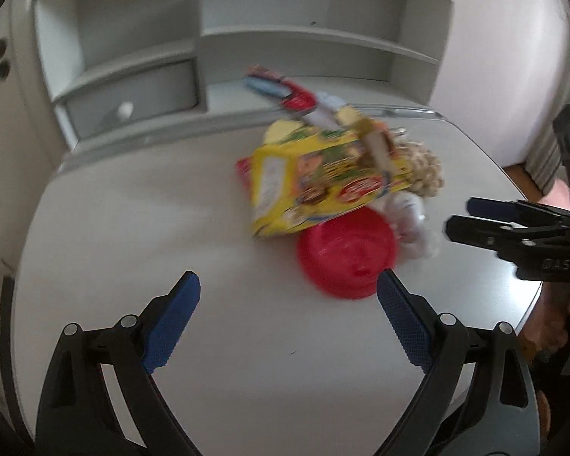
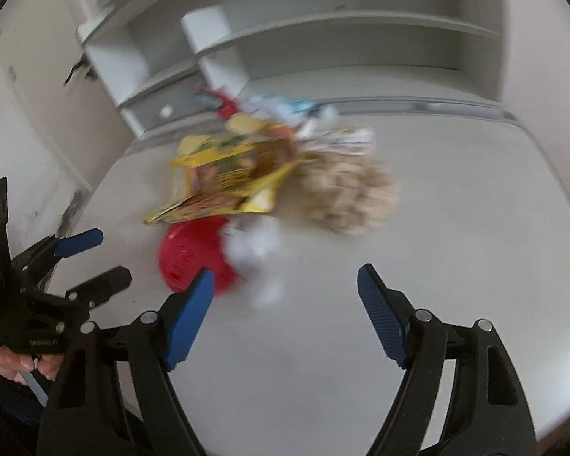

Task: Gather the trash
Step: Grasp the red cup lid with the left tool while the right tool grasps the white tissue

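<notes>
A pile of trash lies on the white table (image 1: 171,228): a yellow printed box (image 1: 315,186), a red round lid (image 1: 345,254), crumpled white paper (image 1: 410,216), a beige knobbly clump (image 1: 425,171) and red-and-white wrappers (image 1: 285,91) behind. My left gripper (image 1: 288,285) is open and empty, just short of the red lid. My right gripper (image 2: 285,281) is open and empty, near the crumpled white paper (image 2: 258,250) and the red lid (image 2: 193,258). The yellow box (image 2: 224,174) and beige clump (image 2: 349,193) lie beyond. Each gripper shows in the other's view, the right one (image 1: 459,216) and the left one (image 2: 110,258).
A white shelf unit (image 1: 228,38) with a small drawer (image 1: 133,95) stands at the back edge of the table. A white cabinet (image 1: 3,114) is at the left. The table's right edge (image 1: 513,190) drops off to a wooden floor.
</notes>
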The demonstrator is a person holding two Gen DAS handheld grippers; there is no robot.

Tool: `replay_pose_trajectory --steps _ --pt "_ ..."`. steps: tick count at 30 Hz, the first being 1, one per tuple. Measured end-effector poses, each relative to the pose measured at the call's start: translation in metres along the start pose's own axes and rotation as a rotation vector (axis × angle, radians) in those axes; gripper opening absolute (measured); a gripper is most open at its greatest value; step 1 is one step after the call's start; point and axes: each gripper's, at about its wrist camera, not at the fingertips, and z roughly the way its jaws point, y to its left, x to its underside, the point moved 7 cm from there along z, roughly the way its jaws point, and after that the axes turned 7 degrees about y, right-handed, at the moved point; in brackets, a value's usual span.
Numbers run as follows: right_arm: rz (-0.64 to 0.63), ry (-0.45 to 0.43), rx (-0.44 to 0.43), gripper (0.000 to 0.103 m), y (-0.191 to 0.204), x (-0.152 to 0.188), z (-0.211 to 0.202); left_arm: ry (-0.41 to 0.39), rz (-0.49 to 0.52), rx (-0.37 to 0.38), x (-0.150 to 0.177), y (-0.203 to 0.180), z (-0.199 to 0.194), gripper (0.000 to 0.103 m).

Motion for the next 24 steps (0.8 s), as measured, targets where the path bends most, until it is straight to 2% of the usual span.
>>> replay_pose_trajectory --steps 4,8,10,19,24 --pt "-0.02 0.036 -0.012 0.067 0.015 -0.004 0.02 0.016 -0.005 0.028 0.009 0.009 0.001 0.091" --pt "0.015 0.056 -0.052 0.04 0.017 -0.009 0.033 0.03 0.035 0.044 0.005 -0.008 0.015 0.091" --pt "0.03 0.056 -0.059 0.034 0.012 -0.009 0.03 0.041 0.056 0.047 0.0 -0.018 0.024 0.091" --pt "0.081 0.004 -0.024 0.033 -0.027 0.01 -0.013 0.056 0.103 0.024 -0.017 -0.052 0.051 0.091" --pt "0.118 -0.004 -0.008 0.033 -0.046 0.02 -0.023 0.08 0.1 -0.025 -0.019 -0.058 0.066 0.091"
